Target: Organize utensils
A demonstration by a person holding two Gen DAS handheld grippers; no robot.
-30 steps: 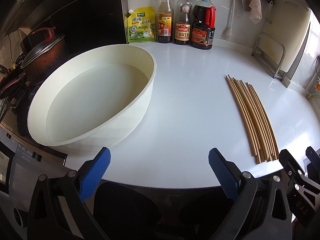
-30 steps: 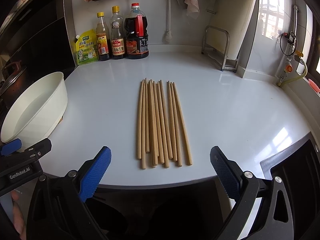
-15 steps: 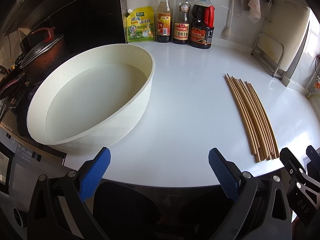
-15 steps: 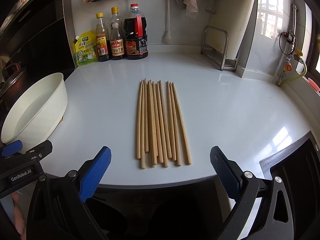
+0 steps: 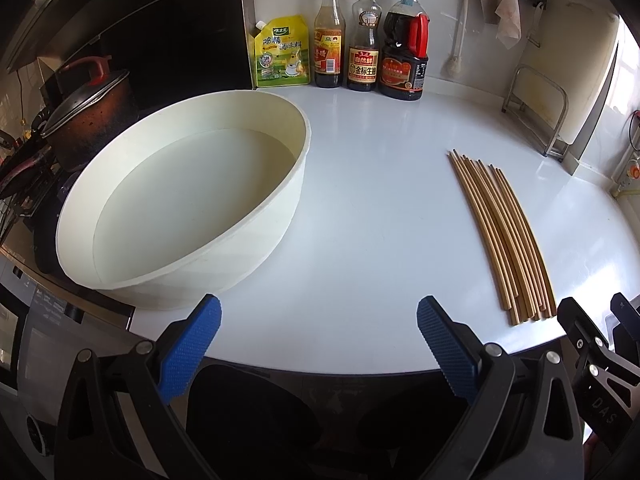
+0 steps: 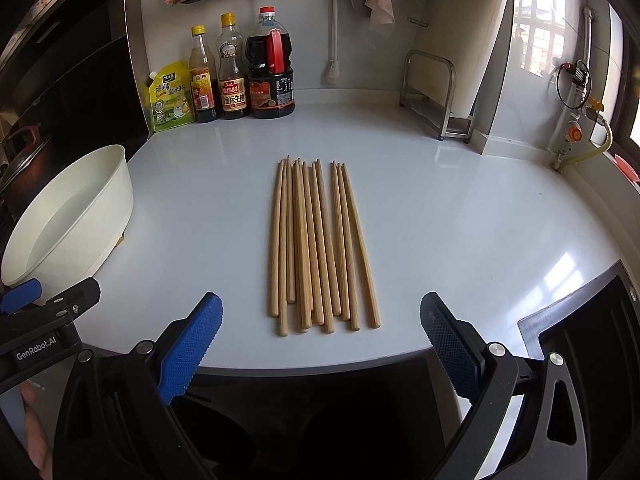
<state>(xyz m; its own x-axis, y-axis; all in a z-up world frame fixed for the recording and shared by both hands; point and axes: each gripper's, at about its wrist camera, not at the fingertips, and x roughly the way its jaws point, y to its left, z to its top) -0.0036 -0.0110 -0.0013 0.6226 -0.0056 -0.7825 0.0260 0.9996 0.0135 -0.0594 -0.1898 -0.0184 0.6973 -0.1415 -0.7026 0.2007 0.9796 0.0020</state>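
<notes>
Blue-padded fingers on both tools spread wide, nothing between them. Right gripper (image 6: 320, 344) sits at the near worktop edge, lined up with the wooden chopsticks (image 6: 316, 244); no contact. Left gripper (image 5: 318, 346) also at the near edge, between the white basin (image 5: 180, 200) and the chopsticks (image 5: 500, 236), touching neither. Chopsticks lie flat, side by side in a loose row on the white worktop (image 6: 460, 220), tips toward the back wall. Basin sits at the worktop's left side, well apart from them. Sauce bottles (image 6: 236, 72) and a yellow pouch (image 6: 168, 96) stand along the back wall.
</notes>
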